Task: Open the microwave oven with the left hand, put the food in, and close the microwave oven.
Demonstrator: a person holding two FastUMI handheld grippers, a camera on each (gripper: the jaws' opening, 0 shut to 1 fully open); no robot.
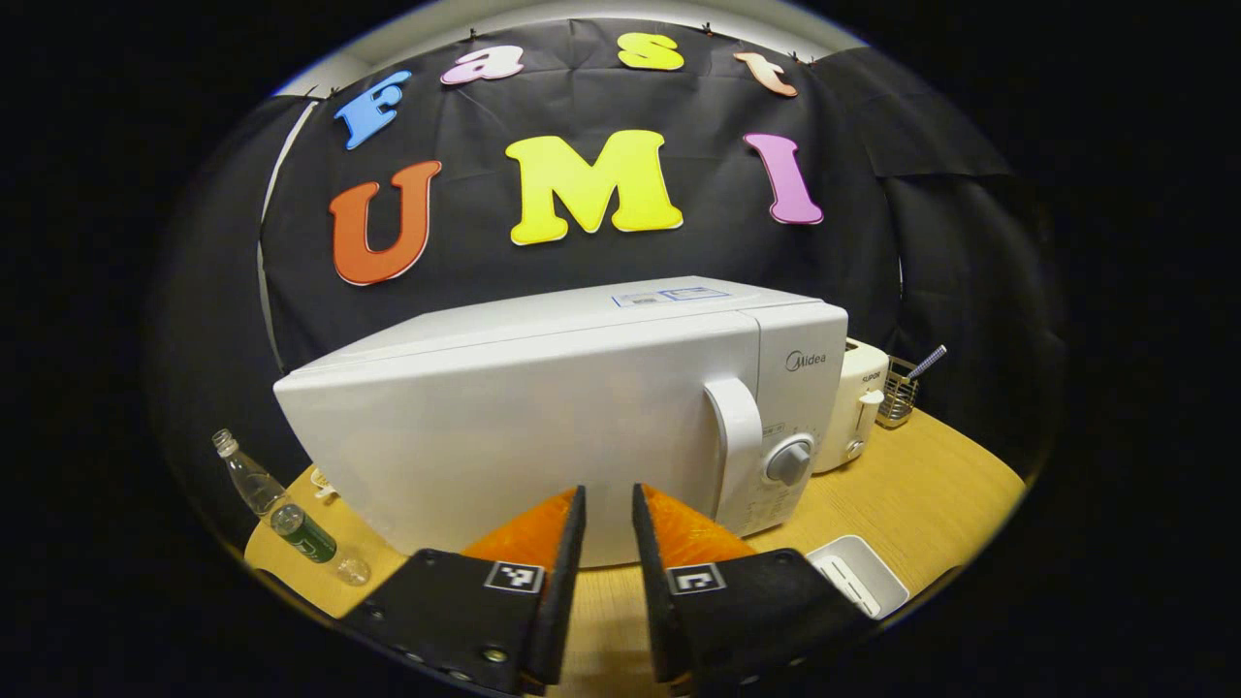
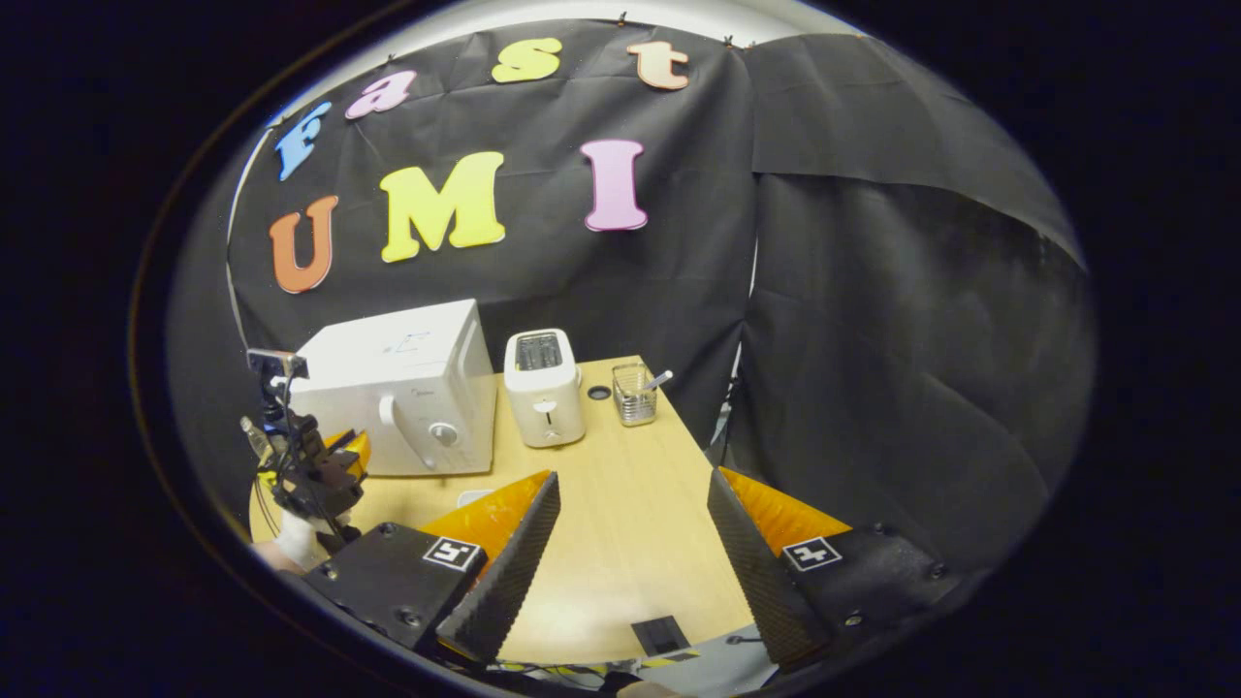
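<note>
left tongs (image 1: 609, 504), fingers nearly together on nothing, face the closed microwave oven (image 1: 582, 407) at the counter's (image 2: 630, 523) back left; its handle (image 1: 737, 441) is just right of them. right tongs (image 2: 630, 485) gape empty over the counter; toaster (image 2: 545, 388) beside the oven

Wooden table (image 2: 620, 543) with microwave (image 1: 543, 417), toaster (image 2: 545, 388), wire basket (image 2: 634, 395), bottle (image 1: 281, 509), white tray (image 1: 858, 574).
</note>
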